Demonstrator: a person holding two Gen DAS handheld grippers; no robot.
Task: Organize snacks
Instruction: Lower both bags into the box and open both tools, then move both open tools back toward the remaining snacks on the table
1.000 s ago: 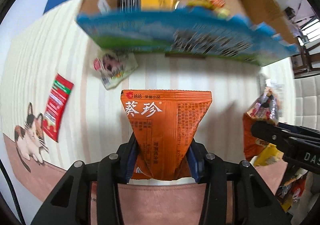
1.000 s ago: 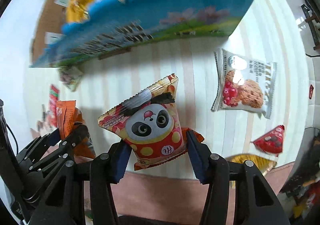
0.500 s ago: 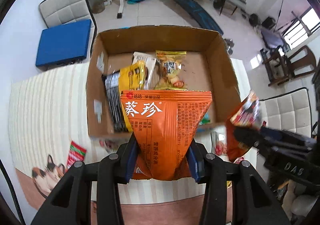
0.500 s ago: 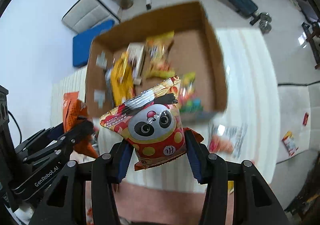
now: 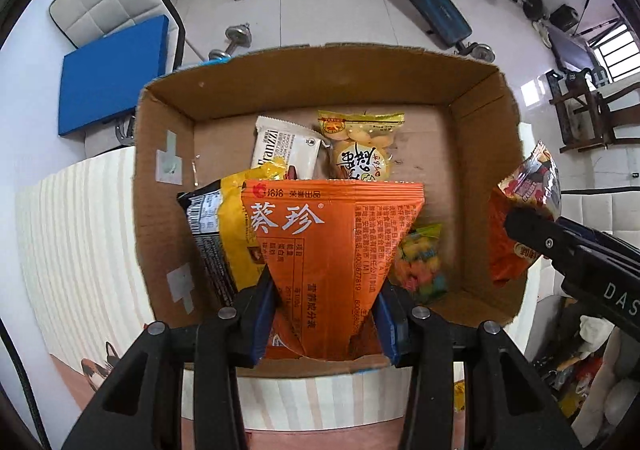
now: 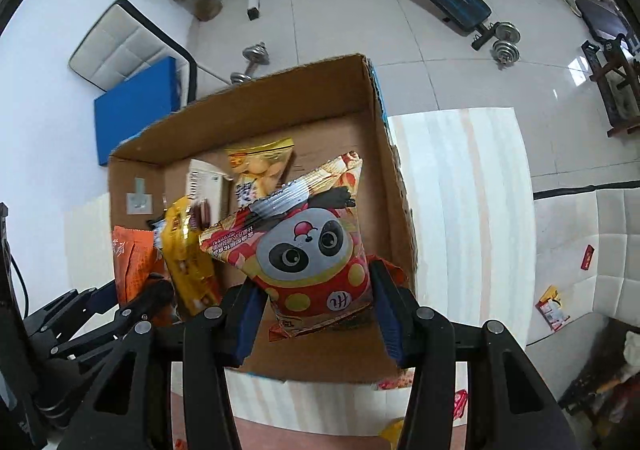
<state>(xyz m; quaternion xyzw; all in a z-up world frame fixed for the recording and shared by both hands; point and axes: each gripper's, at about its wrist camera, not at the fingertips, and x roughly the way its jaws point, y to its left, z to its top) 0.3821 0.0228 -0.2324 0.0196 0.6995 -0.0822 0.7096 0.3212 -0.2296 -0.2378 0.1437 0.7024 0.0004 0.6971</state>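
While clamped, orange packet [image 5: 332, 254] upright.

A home gym room: weight bench [image 5: 420, 1], dumbbells [image 6: 500, 39], tiled floor [image 6: 460, 61].

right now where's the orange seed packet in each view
Left wrist: the orange seed packet fills the lower centre, pinched in the left claw, over the cardboard box.
Right wrist: only its edge shows at lower left, beside the yellow bag, left of the panda packet.
Shared landmark: the white wrapper lying in the box.
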